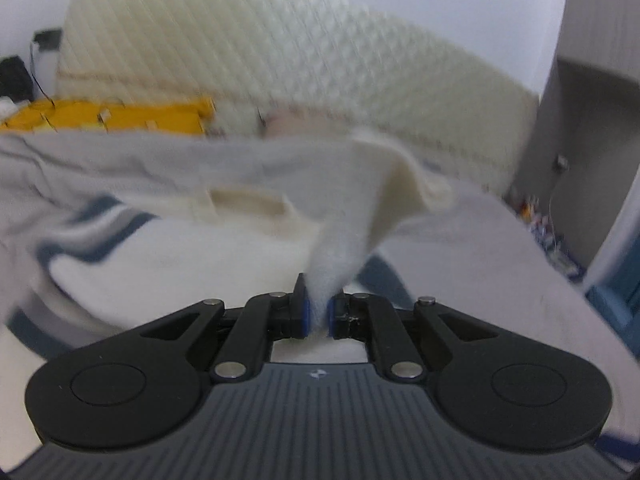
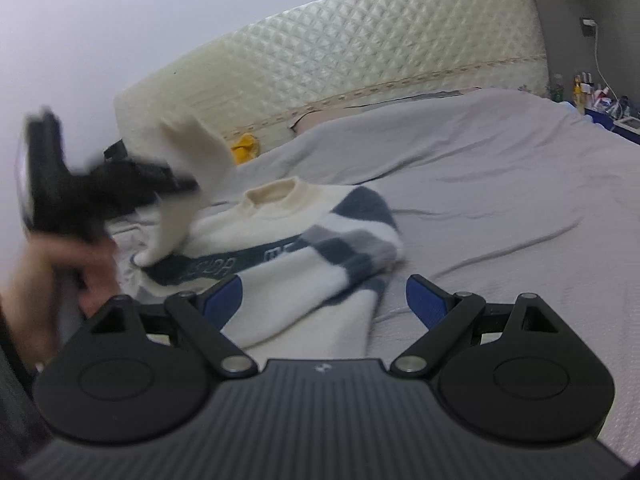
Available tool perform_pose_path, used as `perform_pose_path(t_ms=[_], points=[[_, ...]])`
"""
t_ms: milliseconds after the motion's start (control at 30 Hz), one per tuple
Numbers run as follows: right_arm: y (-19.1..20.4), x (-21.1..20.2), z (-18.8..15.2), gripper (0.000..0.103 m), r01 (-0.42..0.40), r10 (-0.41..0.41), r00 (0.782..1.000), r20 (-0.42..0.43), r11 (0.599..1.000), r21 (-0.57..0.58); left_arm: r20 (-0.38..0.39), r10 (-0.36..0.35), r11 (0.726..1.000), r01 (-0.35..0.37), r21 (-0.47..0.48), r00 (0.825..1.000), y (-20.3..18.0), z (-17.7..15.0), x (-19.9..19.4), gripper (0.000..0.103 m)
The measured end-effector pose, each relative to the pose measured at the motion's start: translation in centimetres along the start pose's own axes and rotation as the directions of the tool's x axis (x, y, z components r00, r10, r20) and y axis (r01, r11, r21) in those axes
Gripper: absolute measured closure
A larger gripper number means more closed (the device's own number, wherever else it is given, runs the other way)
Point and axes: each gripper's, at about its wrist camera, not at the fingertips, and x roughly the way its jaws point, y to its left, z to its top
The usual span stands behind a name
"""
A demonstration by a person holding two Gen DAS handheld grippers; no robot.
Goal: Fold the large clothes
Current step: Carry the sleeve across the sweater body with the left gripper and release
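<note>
A cream sweater [image 2: 280, 220] with dark blue and grey stripes lies on the grey bed sheet [image 2: 480, 184], collar toward the headboard. My left gripper [image 1: 318, 314] is shut on a cream sleeve [image 1: 344, 240] of it, the cloth pinched between the blue pads and lifted off the bed. In the right wrist view that left gripper [image 2: 188, 184] is blurred at the left, held by a hand [image 2: 68, 268], with the sleeve [image 2: 180, 200] hanging up from the sweater. My right gripper [image 2: 324, 300] stands open just above the sweater's near part, nothing between its fingers.
A quilted cream headboard [image 2: 360, 52] runs along the far side of the bed. A yellow item [image 2: 244, 148] lies near it, and a yellow box [image 1: 112, 114] shows at the left. Small bottles and a cable [image 2: 592, 88] crowd the right side.
</note>
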Motion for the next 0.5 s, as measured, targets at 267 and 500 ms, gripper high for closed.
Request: perform_pose_path(t_ms=[267,500], points=[[-3.1,2.1,0.1,0.013,0.009,-0.009,1.000,-0.002,0.999,0.039,-0.121,0.010,0.998,-0.002,0.067,0.993,-0.9,-6.9,7.4,0.093],[-4.4,2.9,0.2,0.013,-0.007,0.010,1.000,-0.023,0.994,0.109,-0.123,-0.029,0.998,0.036,0.055,0.992,0.9,-5.8,7.3,0.088]])
